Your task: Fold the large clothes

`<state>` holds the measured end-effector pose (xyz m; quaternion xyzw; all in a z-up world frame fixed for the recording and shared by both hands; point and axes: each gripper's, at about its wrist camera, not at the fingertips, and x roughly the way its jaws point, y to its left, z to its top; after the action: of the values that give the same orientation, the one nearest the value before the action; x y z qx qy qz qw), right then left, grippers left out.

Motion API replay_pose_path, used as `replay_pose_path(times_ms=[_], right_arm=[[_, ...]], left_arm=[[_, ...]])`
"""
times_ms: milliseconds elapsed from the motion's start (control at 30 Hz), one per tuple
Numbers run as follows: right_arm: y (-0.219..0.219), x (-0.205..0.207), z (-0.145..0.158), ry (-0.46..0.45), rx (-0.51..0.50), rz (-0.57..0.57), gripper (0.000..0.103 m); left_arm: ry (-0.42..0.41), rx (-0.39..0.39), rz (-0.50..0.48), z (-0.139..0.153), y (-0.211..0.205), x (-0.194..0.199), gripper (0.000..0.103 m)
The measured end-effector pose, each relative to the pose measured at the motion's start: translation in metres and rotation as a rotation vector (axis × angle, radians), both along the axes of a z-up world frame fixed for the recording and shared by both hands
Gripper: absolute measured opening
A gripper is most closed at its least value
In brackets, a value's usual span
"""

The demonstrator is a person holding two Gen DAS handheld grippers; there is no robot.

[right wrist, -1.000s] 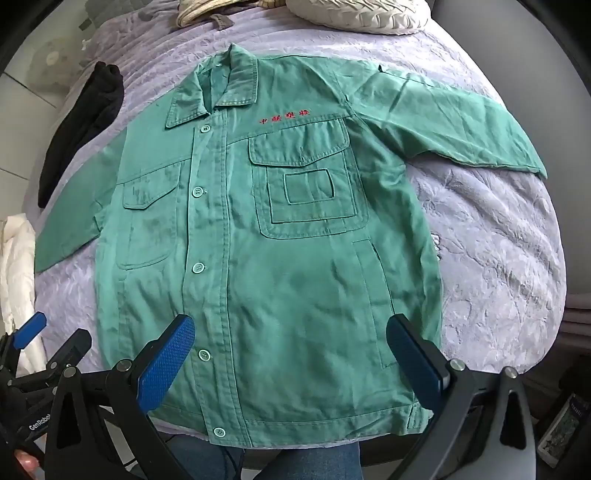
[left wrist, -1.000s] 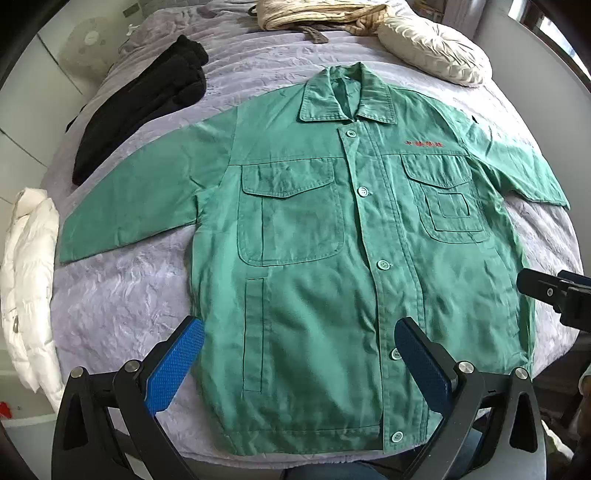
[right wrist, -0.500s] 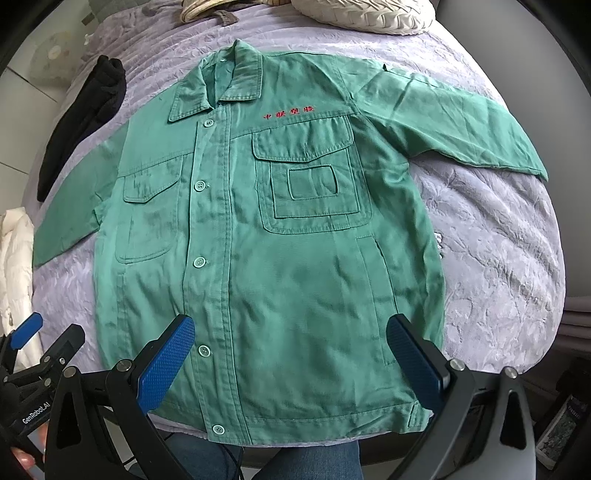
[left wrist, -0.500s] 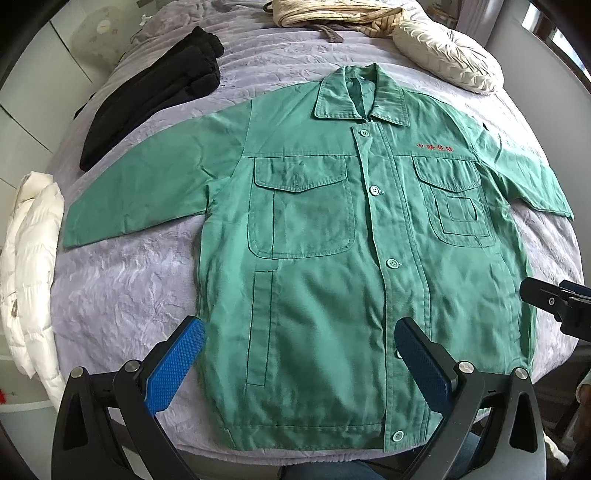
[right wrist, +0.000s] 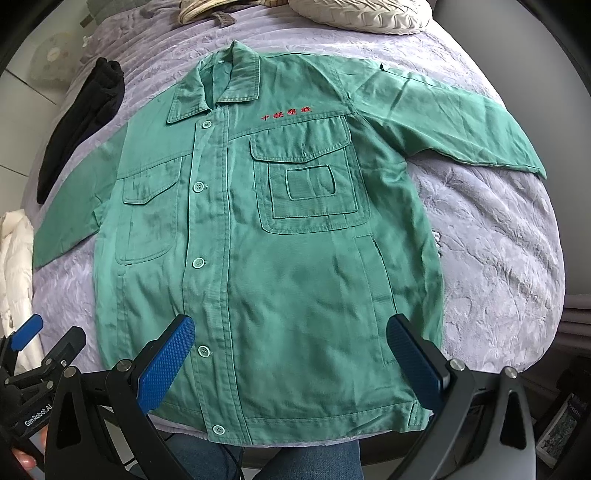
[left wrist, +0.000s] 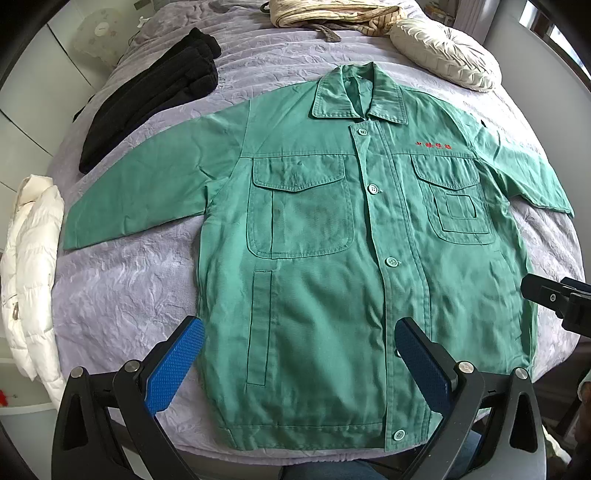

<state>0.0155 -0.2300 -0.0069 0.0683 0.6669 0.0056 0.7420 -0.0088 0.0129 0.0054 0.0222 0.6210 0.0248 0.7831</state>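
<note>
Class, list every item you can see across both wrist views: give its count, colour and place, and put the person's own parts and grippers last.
jacket: one, green, spread flat and buttoned in the middle of the bed, sleeves out to the sides
bedspread: one, lilac, under everything
black garment: one, black, far left of the bed
puffer coat: one, white, at the left edge
cushion: one, cream, far right corner
striped cloth: one, beige, far edge
left gripper: one, black with blue pads, open over the hem
right gripper: one, the same, open over the hem
legs: jeans, blue, below the hem
</note>
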Motion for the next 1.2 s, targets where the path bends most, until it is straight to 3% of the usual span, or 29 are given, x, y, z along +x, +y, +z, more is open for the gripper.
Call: replay_pose_path(times_ms=[1200], right_arm=[[0.0008, -0.0005, -0.0018, 0.005, 0.0, -0.001, 0.103]], left_arm=[[0.021, -0.022, -0.001, -0.0032, 0.0001, -0.0018, 0.103]])
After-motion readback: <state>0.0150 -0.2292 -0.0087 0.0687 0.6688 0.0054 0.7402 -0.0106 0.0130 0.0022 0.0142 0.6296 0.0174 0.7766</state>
